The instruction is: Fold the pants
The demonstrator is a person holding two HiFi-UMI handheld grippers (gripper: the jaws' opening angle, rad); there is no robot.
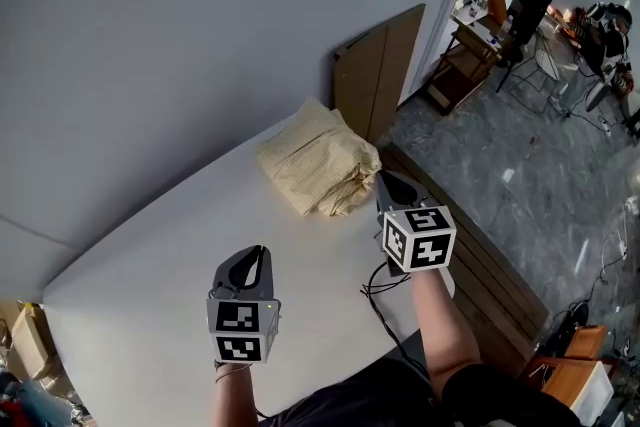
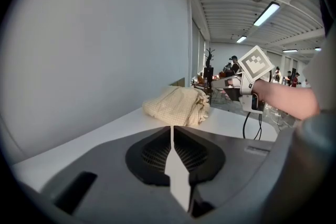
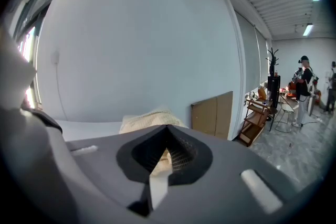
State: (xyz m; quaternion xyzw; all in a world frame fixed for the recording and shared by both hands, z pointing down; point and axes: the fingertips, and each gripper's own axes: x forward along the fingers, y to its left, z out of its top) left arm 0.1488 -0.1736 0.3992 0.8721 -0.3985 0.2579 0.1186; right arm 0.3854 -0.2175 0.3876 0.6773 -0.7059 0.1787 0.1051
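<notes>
Left gripper [image 1: 261, 252] and right gripper [image 1: 386, 178], closed, face pants [image 1: 318, 162]; board [image 1: 384, 67] behind

You work in bright, even light. The long ceiling strip lamps [image 2: 270, 10] glare white in the left gripper view, and a bright window strip [image 3: 25, 60] blows out at the left edge of the right gripper view. The folded cream checked pants [image 1: 320, 165] throw only a soft shadow on the white bench top [image 1: 150, 285]. Both gripper views bend straight lines and darken to black at their corners.
</notes>
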